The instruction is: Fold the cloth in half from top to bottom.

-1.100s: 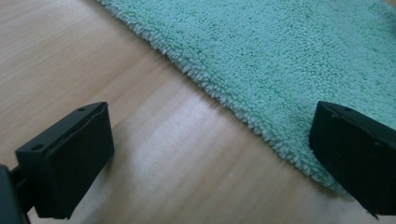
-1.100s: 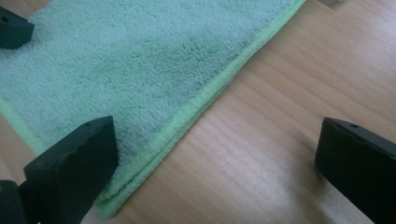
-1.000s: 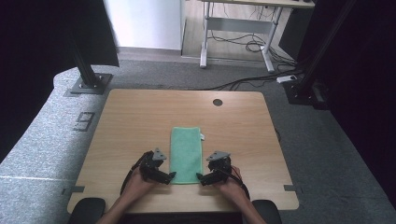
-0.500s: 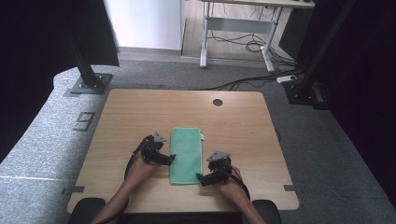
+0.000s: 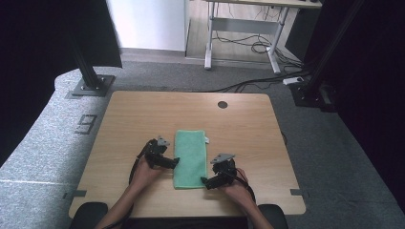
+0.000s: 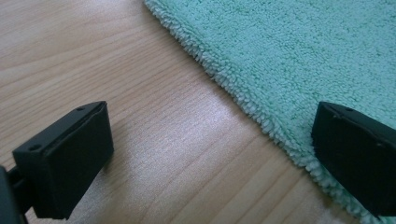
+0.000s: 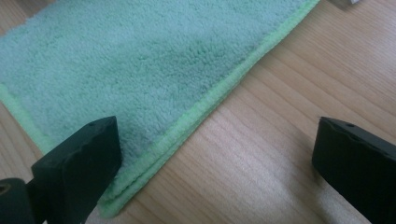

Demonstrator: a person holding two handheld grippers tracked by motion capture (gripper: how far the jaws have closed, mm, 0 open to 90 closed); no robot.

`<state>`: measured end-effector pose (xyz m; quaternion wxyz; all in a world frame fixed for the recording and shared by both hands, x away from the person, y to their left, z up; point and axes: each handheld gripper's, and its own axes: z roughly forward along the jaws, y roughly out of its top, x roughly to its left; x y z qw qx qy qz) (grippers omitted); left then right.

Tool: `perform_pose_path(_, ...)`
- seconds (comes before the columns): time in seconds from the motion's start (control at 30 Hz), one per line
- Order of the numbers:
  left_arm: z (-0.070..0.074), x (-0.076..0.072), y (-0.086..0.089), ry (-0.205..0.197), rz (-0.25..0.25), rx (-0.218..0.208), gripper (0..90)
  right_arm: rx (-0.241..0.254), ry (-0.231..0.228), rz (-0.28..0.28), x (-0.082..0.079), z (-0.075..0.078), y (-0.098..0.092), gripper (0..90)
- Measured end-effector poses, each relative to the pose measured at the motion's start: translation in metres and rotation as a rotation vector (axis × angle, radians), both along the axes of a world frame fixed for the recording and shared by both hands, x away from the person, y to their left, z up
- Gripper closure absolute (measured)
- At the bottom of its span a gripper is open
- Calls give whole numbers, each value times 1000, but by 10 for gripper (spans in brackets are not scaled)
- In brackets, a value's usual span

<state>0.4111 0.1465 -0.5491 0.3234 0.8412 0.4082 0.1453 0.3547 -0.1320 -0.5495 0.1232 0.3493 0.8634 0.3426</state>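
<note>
Fluffy green rectangular towel [image 5: 190,158] on smooth woodgrain table [image 5: 239,129]

High view: even, moderate light on table [image 5: 143,114]; surroundings dark, black at both sides; bright patch at top centre. Slightly soft, no motion blur. Gripper views: diffuse light, pale sheen on wood between jaws; towel [image 6: 299,51] pile sharp mid-frame; near jaws soft; shadows faint.
</note>
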Motion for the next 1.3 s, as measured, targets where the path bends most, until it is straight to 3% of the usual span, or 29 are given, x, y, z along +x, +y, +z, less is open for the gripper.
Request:
perform_pose_path(0.3, 0, 0, 0, 1, 0, -1, 0, 5, -3, -17, 21, 11, 5, 0)
perform_pose_path(0.47, 0, 0, 0, 1, 0, -1, 0, 10, 5, -27, 41, 15, 11, 0)
perform_pose_path(0.67, 0, 0, 0, 1, -3, 2, 0, 36, 20, -37, 63, 18, 17, 110)
perform_pose_path(0.97, 0, -1, 0, -1, 2, -2, 7, 0, -9, -69, 96, 18, 20, 179)
perform_pose_path(1.3, 0, -1, 0, -1, 1, -2, 6, 43, -2, -86, 128, 24, 17, 336)
